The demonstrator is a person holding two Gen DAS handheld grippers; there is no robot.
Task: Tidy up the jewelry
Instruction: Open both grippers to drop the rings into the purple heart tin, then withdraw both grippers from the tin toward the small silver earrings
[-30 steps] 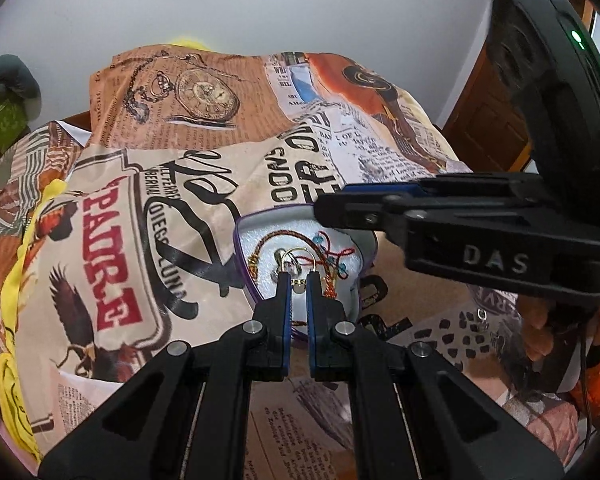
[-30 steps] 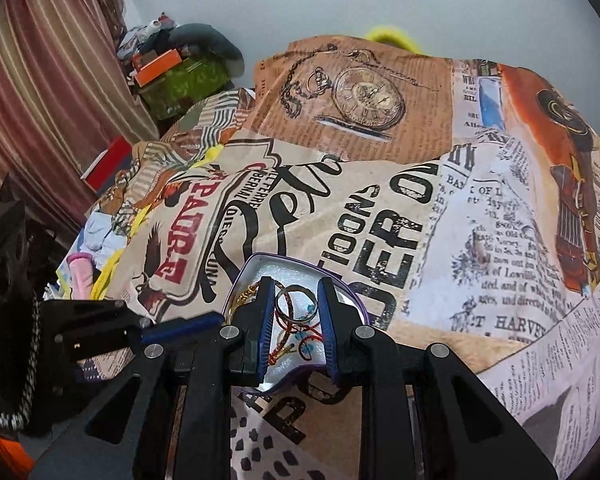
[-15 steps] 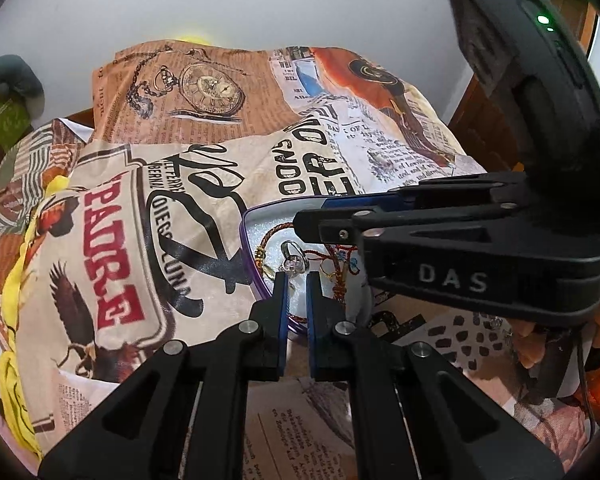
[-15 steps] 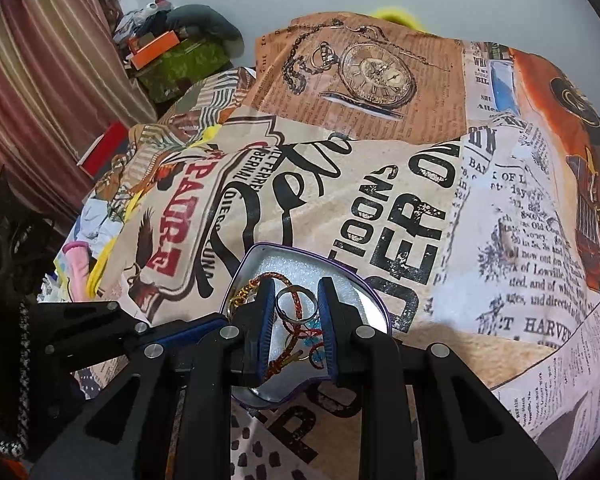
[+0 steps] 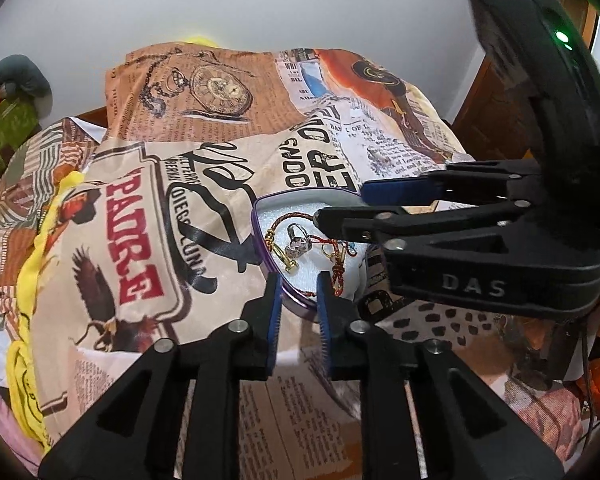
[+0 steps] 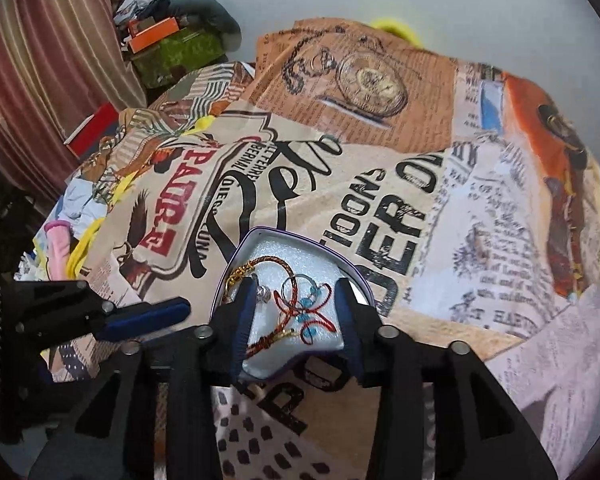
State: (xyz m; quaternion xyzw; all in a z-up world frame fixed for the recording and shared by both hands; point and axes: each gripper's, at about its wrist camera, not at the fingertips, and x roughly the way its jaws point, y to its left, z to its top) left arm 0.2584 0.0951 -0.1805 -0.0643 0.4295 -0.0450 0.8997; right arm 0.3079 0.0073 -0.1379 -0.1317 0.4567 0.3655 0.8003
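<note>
A purple-rimmed tin box (image 5: 260, 236) with a white foam lining lies on the printed bedspread; it also shows in the right wrist view (image 6: 236, 256). In it lie a red-gold braided cord bracelet (image 6: 280, 262), a red thread with blue beads (image 6: 310, 310), a silver ring (image 5: 298, 240) and a gold piece (image 5: 288, 260). My left gripper (image 5: 298, 284) is open and empty at the box's near rim. My right gripper (image 6: 296, 300) is open over the box, fingers either side of the jewelry, holding nothing; it fills the right of the left wrist view (image 5: 340, 208).
The printed bedspread (image 6: 420, 200) covers the whole bed. A yellow cloth (image 5: 52, 208) and clutter lie along the left edge. A green box (image 6: 180, 52) and red item (image 6: 96, 128) sit by the striped curtain. A wooden door (image 5: 500, 120) stands at the right.
Both grippers have opened wider. The left gripper has drawn back to the box's near rim. The right gripper has lowered toward the jewelry in the box.
</note>
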